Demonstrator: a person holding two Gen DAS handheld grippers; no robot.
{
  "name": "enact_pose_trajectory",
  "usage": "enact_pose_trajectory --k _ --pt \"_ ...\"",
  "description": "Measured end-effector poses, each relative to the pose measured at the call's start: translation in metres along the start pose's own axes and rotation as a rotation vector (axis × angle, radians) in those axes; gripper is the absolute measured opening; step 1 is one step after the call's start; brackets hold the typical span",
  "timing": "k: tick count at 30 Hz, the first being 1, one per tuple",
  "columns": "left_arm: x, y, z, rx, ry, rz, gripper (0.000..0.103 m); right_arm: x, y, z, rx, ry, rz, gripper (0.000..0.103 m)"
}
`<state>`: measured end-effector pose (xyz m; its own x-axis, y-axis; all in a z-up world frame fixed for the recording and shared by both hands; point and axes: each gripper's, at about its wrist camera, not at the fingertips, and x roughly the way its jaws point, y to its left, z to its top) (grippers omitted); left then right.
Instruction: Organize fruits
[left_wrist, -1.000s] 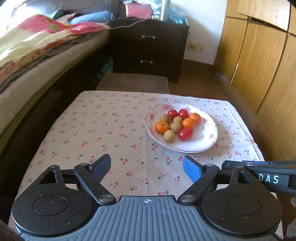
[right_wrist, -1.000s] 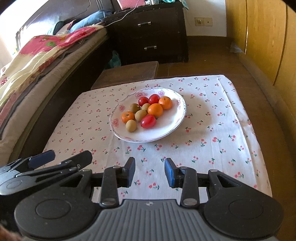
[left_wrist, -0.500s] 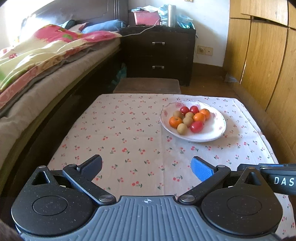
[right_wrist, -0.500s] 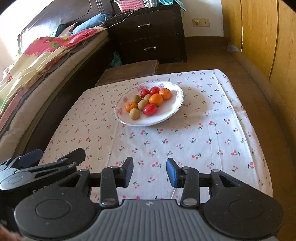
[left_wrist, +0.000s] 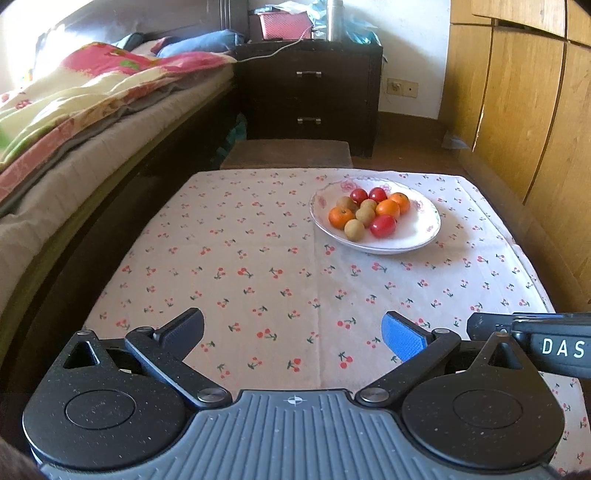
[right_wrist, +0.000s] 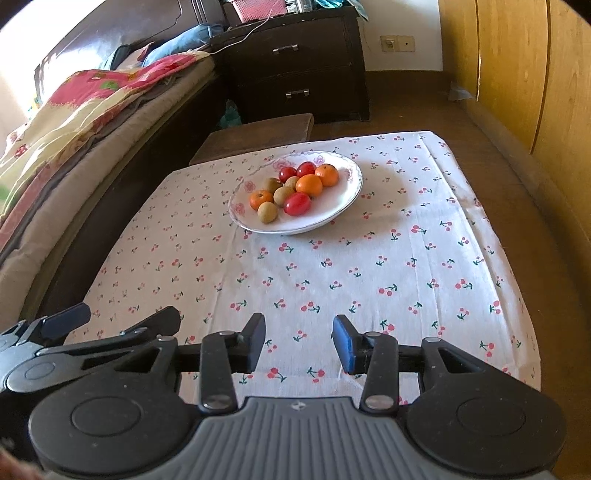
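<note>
A white flowered plate (left_wrist: 421, 232) (right_wrist: 334, 205) sits on the cherry-print tablecloth (left_wrist: 258, 266) toward the far right. It holds several small fruits in one cluster: oranges (left_wrist: 388, 208) (right_wrist: 309, 184), red ones (left_wrist: 382, 225) (right_wrist: 297, 203) and brownish-green ones (left_wrist: 354, 229) (right_wrist: 267, 212). My left gripper (left_wrist: 291, 328) hovers over the near edge of the cloth, jaws wide open and empty. My right gripper (right_wrist: 298, 334) hangs beside it on the right, jaws a modest gap apart with nothing between them. Both are well short of the plate.
A bed (left_wrist: 74, 122) with a bright quilt runs along the left. A low wooden stool (left_wrist: 288, 153) stands just past the table, with a dark nightstand (left_wrist: 310, 96) behind it. Wooden wardrobe doors (left_wrist: 524, 110) line the right side.
Both grippers have drawn back from the plate, which now looks smaller and farther off. The left jaws have spread wider, and the right jaws have parted slightly.
</note>
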<state>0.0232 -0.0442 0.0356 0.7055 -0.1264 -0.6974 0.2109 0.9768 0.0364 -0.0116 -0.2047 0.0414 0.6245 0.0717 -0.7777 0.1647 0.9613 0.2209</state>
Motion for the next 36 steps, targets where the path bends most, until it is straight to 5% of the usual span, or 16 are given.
enact_pose_trajectory --k 36 --pt "-0.012 -0.001 -0.021 0.008 0.048 -0.022 0.103 -0.014 0.004 -0.027 -0.034 0.013 -0.037 0.041"
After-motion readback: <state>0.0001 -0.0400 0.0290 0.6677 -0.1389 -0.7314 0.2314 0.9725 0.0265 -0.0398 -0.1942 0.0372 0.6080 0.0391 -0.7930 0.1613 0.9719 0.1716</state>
